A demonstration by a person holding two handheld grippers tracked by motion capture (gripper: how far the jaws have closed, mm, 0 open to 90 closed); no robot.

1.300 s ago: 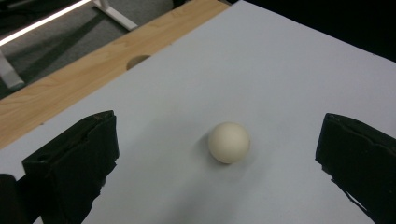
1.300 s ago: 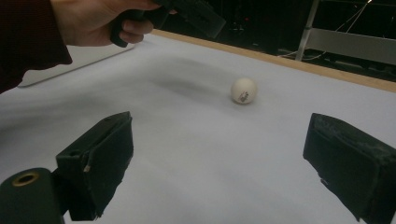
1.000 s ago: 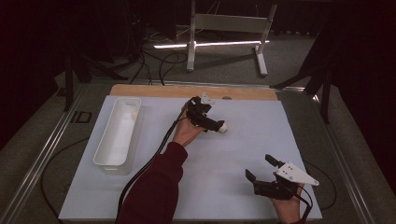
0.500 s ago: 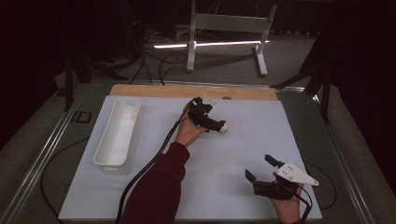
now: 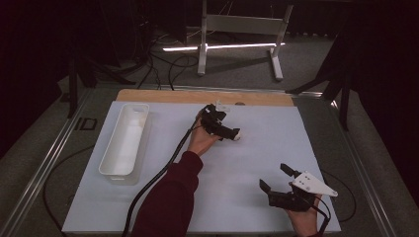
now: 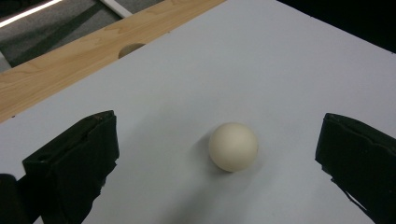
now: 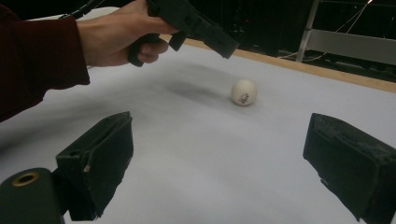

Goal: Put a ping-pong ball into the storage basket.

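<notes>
Left gripper view shows the ball (image 6: 233, 146) resting on the white mat (image 6: 280, 70), between the two black jaws, which stand wide apart with clear mat on either side of it. It sits a little nearer the right-hand jaw than the other, so a small sideways nudge to centre it would help before closing. High view places the ball (image 5: 236, 135) toward the far middle of the mat, just beyond the tip of the left gripper (image 5: 228, 132), with the wooden strip (image 5: 197, 96) behind and the tray (image 5: 126, 140) well apart on the left. A round ball rolls at a touch, so my judgement is that the jaws should come down low, level with its middle, and shut slowly and evenly so neither pad pushes it away first. The tray looks the likely place to carry it. The right gripper (image 5: 279, 178) waits near the front edge of the mat, its jaws also spread wide and holding nothing; its own view looks across at the ball (image 7: 244, 92) and the left hand (image 7: 123, 35)
</notes>
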